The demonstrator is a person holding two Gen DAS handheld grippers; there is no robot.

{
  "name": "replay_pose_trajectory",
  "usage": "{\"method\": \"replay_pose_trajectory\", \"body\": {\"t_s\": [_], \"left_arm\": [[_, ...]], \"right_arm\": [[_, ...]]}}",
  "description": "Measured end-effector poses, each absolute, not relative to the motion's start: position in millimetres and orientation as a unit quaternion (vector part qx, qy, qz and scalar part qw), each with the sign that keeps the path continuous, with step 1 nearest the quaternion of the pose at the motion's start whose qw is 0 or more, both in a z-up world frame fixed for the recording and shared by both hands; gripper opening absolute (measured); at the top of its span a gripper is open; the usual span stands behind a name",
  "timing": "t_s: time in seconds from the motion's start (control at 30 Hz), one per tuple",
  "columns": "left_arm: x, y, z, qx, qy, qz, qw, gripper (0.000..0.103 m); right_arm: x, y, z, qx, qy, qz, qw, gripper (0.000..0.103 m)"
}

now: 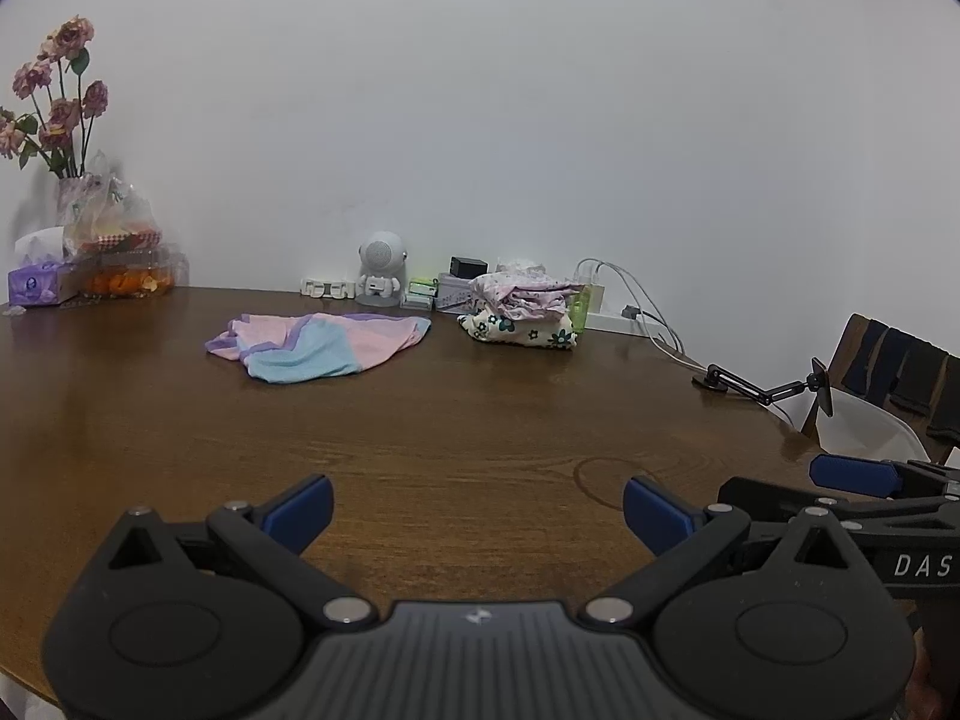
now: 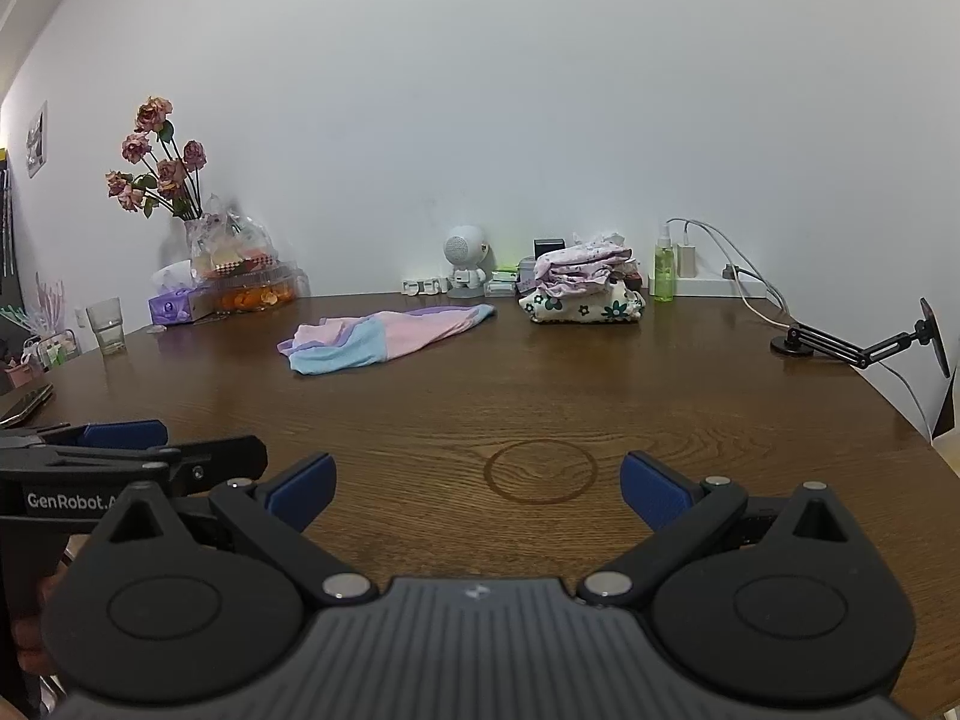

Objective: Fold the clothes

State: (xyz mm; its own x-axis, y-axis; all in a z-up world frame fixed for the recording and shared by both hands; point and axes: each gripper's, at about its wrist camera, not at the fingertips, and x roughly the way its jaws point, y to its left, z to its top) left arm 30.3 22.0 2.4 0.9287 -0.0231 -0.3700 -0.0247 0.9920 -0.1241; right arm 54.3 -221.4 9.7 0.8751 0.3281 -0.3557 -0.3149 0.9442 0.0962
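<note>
Both claws hovered side by side over the wooden table (image 2: 420, 420), the left gripper (image 1: 478, 510) and right gripper (image 2: 478, 489) each spread wide, holding nothing. Well ahead of them lay a crumpled pink-and-blue garment (image 2: 372, 339), unfolded; farther ahead and rightward, a stack of folded clothes (image 2: 585, 288) sat near the wall.
</note>
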Motion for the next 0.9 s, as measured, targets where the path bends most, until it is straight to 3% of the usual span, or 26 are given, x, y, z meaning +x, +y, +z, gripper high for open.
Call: {"method": "replay_pose_trajectory", "body": {"t_s": [0.9], "left_arm": [[28.5,25.9,-0.8,-0.066,0.190,0.004,0.980,0.103]], "right_arm": [[53.0,-220.3,8.7,0.016,0.189,0.161,0.969,0.103]]}}
